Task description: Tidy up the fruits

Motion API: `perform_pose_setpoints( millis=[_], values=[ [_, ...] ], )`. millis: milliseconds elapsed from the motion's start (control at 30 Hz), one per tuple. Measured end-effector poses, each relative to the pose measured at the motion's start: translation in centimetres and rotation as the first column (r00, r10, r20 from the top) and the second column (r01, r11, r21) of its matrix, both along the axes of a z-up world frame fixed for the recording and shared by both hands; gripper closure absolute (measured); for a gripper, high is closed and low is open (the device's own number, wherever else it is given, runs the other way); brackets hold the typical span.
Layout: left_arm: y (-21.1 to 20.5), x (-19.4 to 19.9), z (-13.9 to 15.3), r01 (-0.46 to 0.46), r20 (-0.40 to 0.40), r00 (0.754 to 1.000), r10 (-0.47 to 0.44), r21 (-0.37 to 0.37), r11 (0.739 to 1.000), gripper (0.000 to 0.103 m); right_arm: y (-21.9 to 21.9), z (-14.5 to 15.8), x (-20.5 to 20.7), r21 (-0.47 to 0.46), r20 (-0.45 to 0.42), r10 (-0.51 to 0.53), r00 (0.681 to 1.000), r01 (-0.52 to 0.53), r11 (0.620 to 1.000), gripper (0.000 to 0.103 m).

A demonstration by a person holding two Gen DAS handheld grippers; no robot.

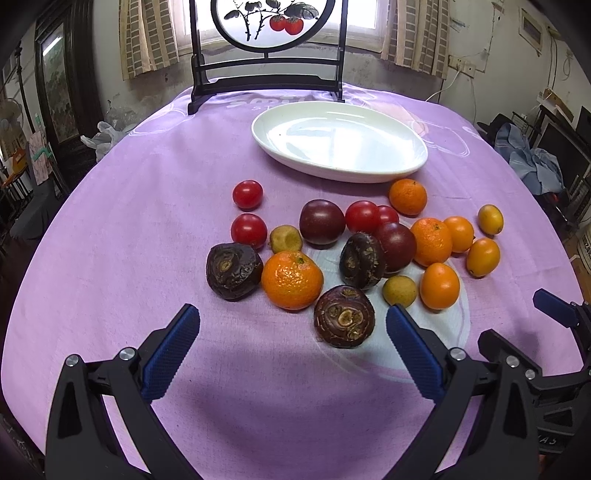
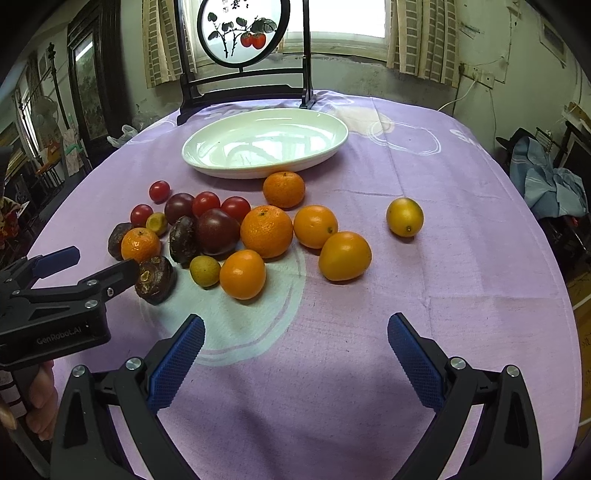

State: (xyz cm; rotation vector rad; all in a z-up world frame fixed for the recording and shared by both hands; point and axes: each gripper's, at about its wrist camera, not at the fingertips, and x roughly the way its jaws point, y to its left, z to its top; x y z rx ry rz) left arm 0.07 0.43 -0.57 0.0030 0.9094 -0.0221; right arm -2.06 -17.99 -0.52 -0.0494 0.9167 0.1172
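A heap of fruit lies on the purple cloth: mandarins [image 1: 292, 280] [image 2: 266, 231], kumquats [image 2: 344, 255], red cherry tomatoes [image 1: 248, 193] [image 2: 159, 191], dark plums [image 1: 321, 222] and brown water chestnuts [image 1: 344, 316] [image 2: 155, 274]. Behind the heap sits an empty white oval dish [image 1: 388, 171] [image 2: 221, 170]. My left gripper [image 1: 293, 325] is open, just short of the nearest water chestnut. My right gripper [image 2: 295, 334] is open over bare cloth, in front of the kumquats. One kumquat [image 2: 405, 216] lies apart to the right. The left gripper [image 2: 99, 264] also shows at the left of the right wrist view.
A dark wooden stand with a round painted panel [image 1: 271, 22] [image 2: 242, 33] rises at the table's far edge behind the dish. Bare cloth [image 2: 461, 192] stretches to the right of the fruit. A hand [image 2: 37, 402] holds the left gripper's grip. Room clutter surrounds the table.
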Motion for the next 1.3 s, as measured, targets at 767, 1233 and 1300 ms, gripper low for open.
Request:
perform_pose_setpoints(
  millis=[767,1233,1300],
  values=[
    [-0.09,-0.08,-0.24,0.003,-0.007,1.000,-0.003,-0.009,1.000,0.004,0.21,-0.40,-0.30,0.022,-0.018,0.019,1.000,-0.019,1.000,0.003],
    [-0.03,-0.29,-0.34,0.001,-0.015,1.000,-0.001,-0.013,1.000,0.004,0.37,-0.58,-0.30,0.027,-0.022,0.025,0.999,-0.024,0.999,0.003],
    [-0.03,-0.29,-0.44,-0.001,-0.019,1.000,0.001,-0.014,1.000,0.004,0.37,-0.59,-0.30,0.028,-0.023,0.025,0.999,-0.024,0.999,0.003]
  ],
)
